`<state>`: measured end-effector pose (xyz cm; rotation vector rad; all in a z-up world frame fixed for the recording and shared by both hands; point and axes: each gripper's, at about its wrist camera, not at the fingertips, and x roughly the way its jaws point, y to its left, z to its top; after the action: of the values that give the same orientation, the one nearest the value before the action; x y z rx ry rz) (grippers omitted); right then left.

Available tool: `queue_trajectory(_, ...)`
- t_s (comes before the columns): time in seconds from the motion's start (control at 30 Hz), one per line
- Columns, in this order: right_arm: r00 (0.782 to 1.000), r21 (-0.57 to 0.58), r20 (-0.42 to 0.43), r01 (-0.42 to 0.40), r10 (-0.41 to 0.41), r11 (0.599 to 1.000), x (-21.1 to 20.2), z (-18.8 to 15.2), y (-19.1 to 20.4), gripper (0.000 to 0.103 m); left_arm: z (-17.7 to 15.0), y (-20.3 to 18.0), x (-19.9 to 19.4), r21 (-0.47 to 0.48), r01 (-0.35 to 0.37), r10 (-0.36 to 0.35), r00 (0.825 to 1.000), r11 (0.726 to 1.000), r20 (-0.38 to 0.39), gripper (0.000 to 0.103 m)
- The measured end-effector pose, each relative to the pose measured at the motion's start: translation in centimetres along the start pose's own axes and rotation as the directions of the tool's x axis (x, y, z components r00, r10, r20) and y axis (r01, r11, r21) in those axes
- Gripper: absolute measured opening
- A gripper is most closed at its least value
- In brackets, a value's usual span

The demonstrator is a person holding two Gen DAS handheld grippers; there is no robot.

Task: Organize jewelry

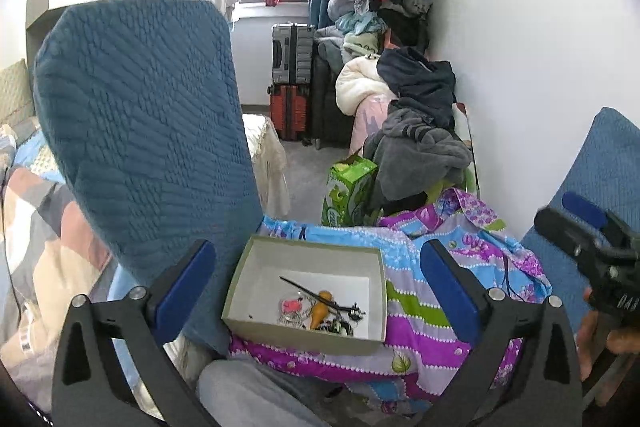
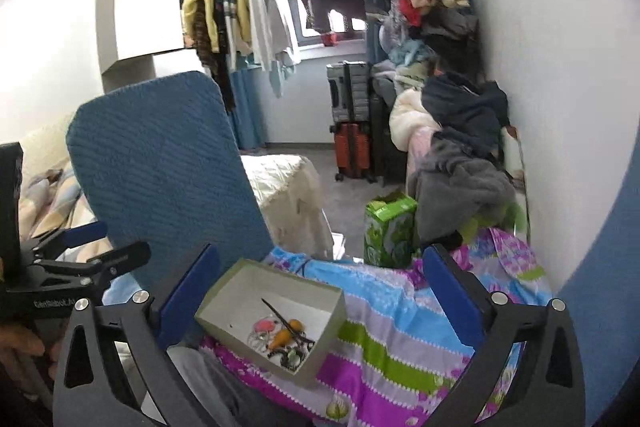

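Observation:
A shallow olive cardboard box with a white inside lies on a floral cloth. In it are an orange teardrop piece, a pink round piece, a thin black stick and some dark beaded bits. My left gripper hovers over the box, open, with nothing between its blue pads. My right gripper is also open and empty, above and behind the box. Each gripper shows at the edge of the other's view, held by a hand.
A blue quilted cushion stands upright just left of the box. The purple, blue and green cloth covers the surface. Behind it are a green carton, a heap of clothes, suitcases and a white wall on the right.

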<state>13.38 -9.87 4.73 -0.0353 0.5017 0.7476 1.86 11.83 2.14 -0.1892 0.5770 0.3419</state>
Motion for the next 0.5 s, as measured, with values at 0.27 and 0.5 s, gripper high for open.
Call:
queue_trajectory(0.27,0.997,0.005,-0.076,0.014,-0.013,1.0,0.2,-3.9,0.5,0.103,-2.4,0.9,0.0,-0.033,-0.027,0.026,0.999,0.999,-0.027,0.102)
queue_trajectory(0.5,0.992,-0.003,-0.124,0.016,-0.017,1.0,1.3,-5.6,1.0,0.103,-4.6,2.1,0.5,-0.065,-0.063,0.059,0.996,0.996,-0.067,0.102)
